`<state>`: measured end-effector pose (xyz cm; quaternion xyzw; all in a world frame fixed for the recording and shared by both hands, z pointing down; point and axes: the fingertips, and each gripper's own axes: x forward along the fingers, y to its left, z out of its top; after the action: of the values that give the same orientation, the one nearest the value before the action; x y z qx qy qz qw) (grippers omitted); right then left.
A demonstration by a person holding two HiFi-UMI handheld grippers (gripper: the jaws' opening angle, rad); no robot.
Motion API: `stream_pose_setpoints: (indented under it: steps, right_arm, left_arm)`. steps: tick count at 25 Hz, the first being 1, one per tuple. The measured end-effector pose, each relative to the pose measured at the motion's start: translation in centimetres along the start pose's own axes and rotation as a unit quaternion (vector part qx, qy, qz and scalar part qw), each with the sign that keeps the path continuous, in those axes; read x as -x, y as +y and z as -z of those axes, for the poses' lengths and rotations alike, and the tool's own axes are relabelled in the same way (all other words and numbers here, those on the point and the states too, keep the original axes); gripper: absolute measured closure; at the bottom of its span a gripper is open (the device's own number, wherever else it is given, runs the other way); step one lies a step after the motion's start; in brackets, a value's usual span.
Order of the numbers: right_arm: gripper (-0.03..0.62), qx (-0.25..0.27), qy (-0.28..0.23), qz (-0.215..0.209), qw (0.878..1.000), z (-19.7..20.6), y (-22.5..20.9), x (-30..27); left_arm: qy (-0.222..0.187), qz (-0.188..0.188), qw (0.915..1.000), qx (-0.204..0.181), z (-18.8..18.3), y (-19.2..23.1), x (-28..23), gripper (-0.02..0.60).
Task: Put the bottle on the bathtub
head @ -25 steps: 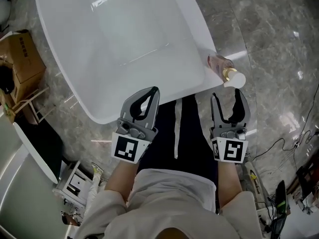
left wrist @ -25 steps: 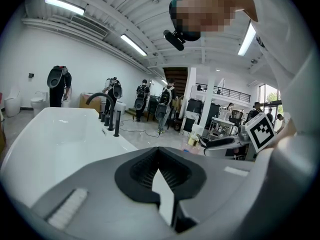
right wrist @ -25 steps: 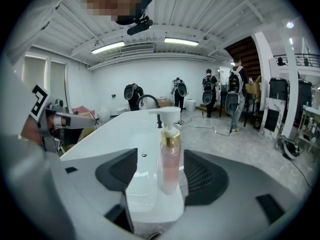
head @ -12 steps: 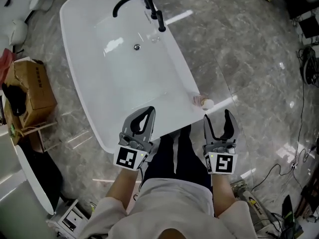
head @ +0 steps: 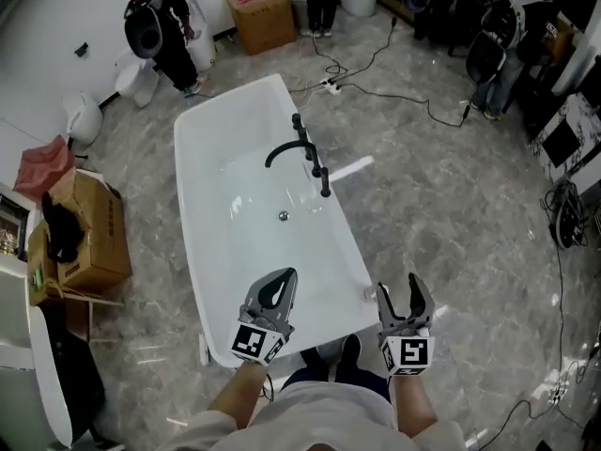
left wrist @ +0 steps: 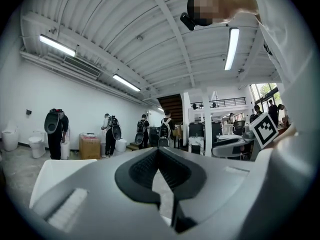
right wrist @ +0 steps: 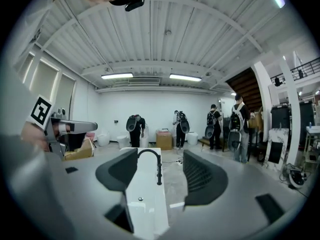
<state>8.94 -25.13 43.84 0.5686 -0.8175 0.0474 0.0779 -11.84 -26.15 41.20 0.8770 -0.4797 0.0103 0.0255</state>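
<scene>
The white bathtub (head: 211, 205) lies lengthwise on the marble floor, with a black faucet (head: 305, 158) on its right rim. The bottle (head: 369, 292) is a small pale shape on the tub's near right corner, just left of my right gripper (head: 399, 287). That gripper is open and empty; in the right gripper view (right wrist: 160, 152) the tub (right wrist: 145, 204) and faucet (right wrist: 154, 165) show between its jaws. My left gripper (head: 279, 280) hangs over the tub's near end, shut on nothing. Its pads meet in the left gripper view (left wrist: 158, 151).
Cardboard boxes (head: 89, 242) and a red bag stand left of the tub. Another box (head: 261, 12), toilets (head: 80, 116) and people with backpacks (head: 164, 31) are at the far wall. Cables (head: 376, 92) trail across the floor; chairs and gear crowd the upper right.
The head view has risen and pulled back, so the whole tub and room now show. Both grippers sit nearer the tub's end, away from the bottle, which stays on the rim.
</scene>
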Motion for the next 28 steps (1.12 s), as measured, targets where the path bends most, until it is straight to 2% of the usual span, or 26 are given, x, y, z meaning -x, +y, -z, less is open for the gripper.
stream_pose_setpoints:
  steps: [6, 10, 12, 17, 22, 23, 26, 28]
  right_arm:
    - [0.318, 0.000, -0.030, -0.038, 0.999, -3.9, 1.1, 0.0]
    - [0.318, -0.027, -0.047, -0.060, 0.997, -6.2, 2.1, 0.7]
    - [0.318, -0.036, -0.053, -0.066, 0.996, -7.1, 2.5, 1.1]
    - [0.318, -0.020, -0.057, -0.074, 0.995, -8.4, 2.8, 1.8]
    - [0.324, -0.034, -0.056, -0.087, 0.994, -8.4, 3.1, 2.2]
    - [0.352, -0.037, -0.058, -0.087, 0.994, -8.3, 3.3, 2.2]
    - [0.508, -0.040, -0.059, -0.106, 0.992, -8.3, 4.3, 2.6]
    - [0.559, -0.044, -0.057, -0.132, 0.989, -8.4, 5.3, 3.1]
  left_arm:
    - [-0.039, -0.016, 0.9989, -0.019, -4.5, 0.1, 0.7, 0.572]
    - [-0.059, -0.024, 0.9974, -0.033, -6.7, 0.3, 1.7, 0.572]
    - [-0.065, -0.027, 0.9970, -0.031, -7.3, 0.4, 2.2, 0.572]
    - [-0.073, -0.035, 0.9964, -0.025, -7.6, 0.0, 3.2, 0.572]
    - [-0.073, -0.033, 0.9964, -0.027, -7.6, -0.7, 3.5, 0.572]
    - [-0.073, -0.033, 0.9964, -0.027, -7.6, -0.7, 3.6, 0.572]
    - [-0.076, -0.030, 0.9962, -0.027, -7.8, -0.8, 4.0, 0.572]
    - [-0.078, -0.025, 0.9962, -0.029, -8.0, -1.2, 4.4, 0.572]
